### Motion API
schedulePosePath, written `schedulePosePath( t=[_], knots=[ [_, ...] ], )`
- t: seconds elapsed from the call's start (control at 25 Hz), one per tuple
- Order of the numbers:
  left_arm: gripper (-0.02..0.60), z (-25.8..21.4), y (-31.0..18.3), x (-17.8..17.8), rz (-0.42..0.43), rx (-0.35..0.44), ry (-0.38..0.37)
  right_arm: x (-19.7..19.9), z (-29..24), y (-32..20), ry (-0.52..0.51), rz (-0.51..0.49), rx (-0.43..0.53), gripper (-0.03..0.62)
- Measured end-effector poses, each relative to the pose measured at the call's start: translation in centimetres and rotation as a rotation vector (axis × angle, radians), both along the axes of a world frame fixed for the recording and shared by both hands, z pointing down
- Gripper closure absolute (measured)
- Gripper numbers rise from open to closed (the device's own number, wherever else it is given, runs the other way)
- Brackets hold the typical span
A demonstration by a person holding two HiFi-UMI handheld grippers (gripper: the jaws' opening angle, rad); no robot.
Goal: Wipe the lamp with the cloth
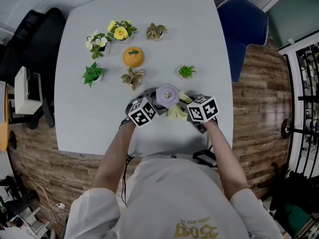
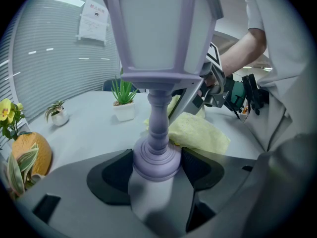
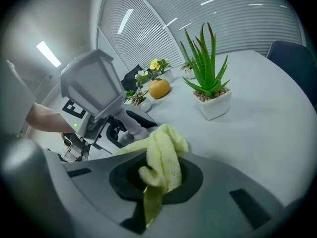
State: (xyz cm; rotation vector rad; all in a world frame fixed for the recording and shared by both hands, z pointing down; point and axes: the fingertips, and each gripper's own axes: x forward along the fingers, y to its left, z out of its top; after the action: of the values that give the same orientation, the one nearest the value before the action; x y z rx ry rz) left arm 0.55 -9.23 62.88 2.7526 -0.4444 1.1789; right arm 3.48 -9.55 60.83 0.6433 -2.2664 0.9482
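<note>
Pale tabletop, with an orange pumpkin ornament sitting among the pots. Yellow flowers and white flowers are behind it to the left, and a leafy green plant is nearer. A spiky plant in a white pot stands to the right. Blue chair on the right side, black chair on the left, wooden floor all round.

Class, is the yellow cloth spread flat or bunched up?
Bunched: the cloth hangs crumpled, pinched in the right tongs.

The lamp runs off the top edge; cloth mostly hidden.
</note>
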Motion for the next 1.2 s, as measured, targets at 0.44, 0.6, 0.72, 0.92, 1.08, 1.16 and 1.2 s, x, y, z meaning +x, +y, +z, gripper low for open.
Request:
schedulePosePath(
  t=[0.44, 0.6, 0.72, 0.92, 1.08, 1.16, 1.2],
  knots=[
    [0.278, -0.1, 0.0, 0.0, 0.0, 0.0, 0.0, -1.1, -0.4, 2.0, -0.052, -0.092, -0.036, 0.563],
    [0.278, 0.0, 0.0, 0.0, 0.0, 0.002, 0.0, -1.6, -0.4, 2.5, -0.055, -0.116, -0.035, 0.563],
    [0.278, 0.0, 0.0, 0.0, 0.0, 0.002, 0.0, -1.6, -0.4, 2.6, -0.057, -0.12, -0.038, 0.563],
    [0.278, -0.1, 0.1, 0.0, 0.0, 0.003, 0.0, -2.0, -0.5, 3.0, -0.069, -0.145, -0.04, 0.563],
    [0.278, -0.1, 0.1, 0.0, 0.003, 0.011, 0.005, -1.8, -0.5, 2.9, -0.068, -0.13, -0.035, 0.563],
    [0.278, 0.0, 0.1, 0.0, 0.005, 0.008, 0.005, -1.4, -0.9, 2.5, -0.07, -0.101, -0.023, 0.563],
    [0.279, 0.0, 0.1, 0.0, 0.005, 0.004, 0.004, -1.1, -1.1, 2.3, -0.072, -0.082, -0.016, 0.563]
  ],
)
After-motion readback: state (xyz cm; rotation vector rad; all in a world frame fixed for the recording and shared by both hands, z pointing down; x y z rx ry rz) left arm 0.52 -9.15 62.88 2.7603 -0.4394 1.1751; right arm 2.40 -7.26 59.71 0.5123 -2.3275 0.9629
